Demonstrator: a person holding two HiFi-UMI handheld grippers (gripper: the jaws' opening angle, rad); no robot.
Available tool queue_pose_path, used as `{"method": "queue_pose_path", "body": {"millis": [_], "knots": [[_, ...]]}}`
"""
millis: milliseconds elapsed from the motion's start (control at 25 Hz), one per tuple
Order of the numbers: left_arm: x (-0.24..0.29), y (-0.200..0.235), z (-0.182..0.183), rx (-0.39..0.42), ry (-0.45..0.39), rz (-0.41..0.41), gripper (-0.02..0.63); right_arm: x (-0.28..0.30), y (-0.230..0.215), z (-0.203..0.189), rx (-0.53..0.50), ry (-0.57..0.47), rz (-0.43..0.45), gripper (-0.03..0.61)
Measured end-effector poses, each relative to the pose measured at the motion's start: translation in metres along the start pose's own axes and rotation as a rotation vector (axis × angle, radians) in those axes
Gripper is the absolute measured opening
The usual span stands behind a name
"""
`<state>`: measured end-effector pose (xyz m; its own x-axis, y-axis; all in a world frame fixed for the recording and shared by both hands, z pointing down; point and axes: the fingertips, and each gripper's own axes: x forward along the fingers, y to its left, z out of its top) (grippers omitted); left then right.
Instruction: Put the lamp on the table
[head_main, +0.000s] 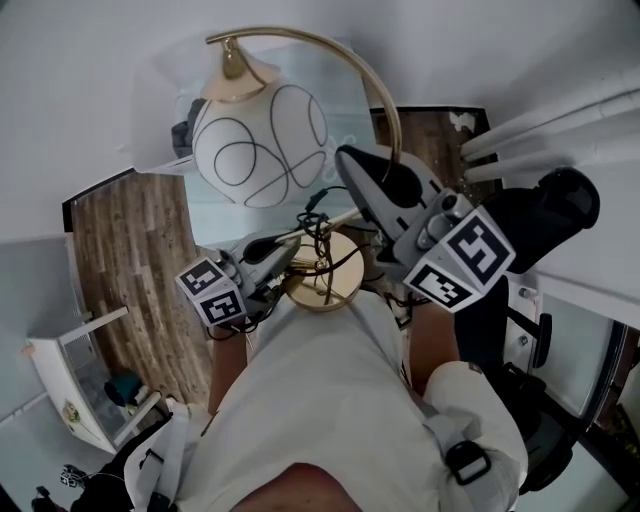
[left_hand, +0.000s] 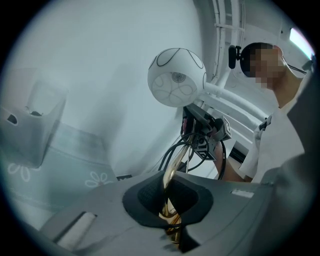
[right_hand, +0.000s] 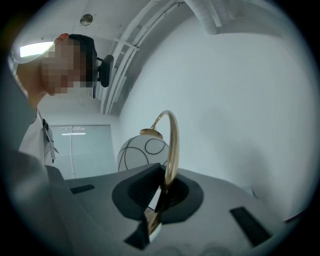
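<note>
**Wooden floor** (head_main: 130, 260) — dark plank boards, seen far below at the left of the head view.

**Pale panel** (head_main: 348, 100) — printed with a faint flower motif and lying beneath the lamp; possibly the table top, though this cannot be confirmed.

**Person** — a white shirt (head_main: 330, 400) is seen from above, with both forearms raised.

**Lamp** (head_main: 262, 140) — held clear of any surface, in front of the person's chest, and carried between the two grippers.
- Globe shade (left_hand: 176, 77): white, marked with looping black lines.
- Curved arm (right_hand: 173, 145): brass, arching over to the shade.
- Round base (head_main: 335, 275): brass, close to the shirt.
- Cord (head_main: 318, 222): black, tangled above the base.

**Right gripper** (right_hand: 159, 197) — jaws pressed together on the curved arm.

**Left gripper** (left_hand: 170, 202) — jaws pinched on the brass stem, lower down near the base.
</note>
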<state>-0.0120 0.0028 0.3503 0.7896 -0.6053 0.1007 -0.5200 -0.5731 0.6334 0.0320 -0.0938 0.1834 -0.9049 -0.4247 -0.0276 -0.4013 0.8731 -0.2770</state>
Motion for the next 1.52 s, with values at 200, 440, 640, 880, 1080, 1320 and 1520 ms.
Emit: {"method": "queue_pose_path", "body": {"millis": [200,440,640,880,1080,1320,1520], "knots": [[-0.001,0.031,0.017,0.010,0.020,-0.015,-0.002,0.027,-0.015,-0.004,-0.007,0.019,-0.035,0.000],[0.000,0.063,0.033,0.028,0.038,-0.043,-0.002,0.051,-0.028,-0.006,-0.025,0.031,-0.086,0.000],[0.006,0.083,0.042,0.035,0.046,-0.055,-0.001,0.065,-0.043,-0.010,-0.016,0.036,-0.118,0.000],[0.023,0.112,0.048,0.036,0.043,-0.049,-0.001,0.081,-0.072,-0.018,0.005,0.058,-0.112,0.001],[0.048,0.131,0.054,0.039,0.036,-0.022,-0.002,0.087,-0.102,-0.019,0.026,0.053,-0.082,0.000],[0.095,0.159,0.053,0.025,0.031,0.007,-0.002,0.088,-0.158,-0.026,0.058,0.057,-0.066,0.000],[0.115,0.184,0.058,0.029,0.022,0.012,-0.002,0.099,-0.185,-0.030,0.074,0.063,-0.060,0.000]]}}
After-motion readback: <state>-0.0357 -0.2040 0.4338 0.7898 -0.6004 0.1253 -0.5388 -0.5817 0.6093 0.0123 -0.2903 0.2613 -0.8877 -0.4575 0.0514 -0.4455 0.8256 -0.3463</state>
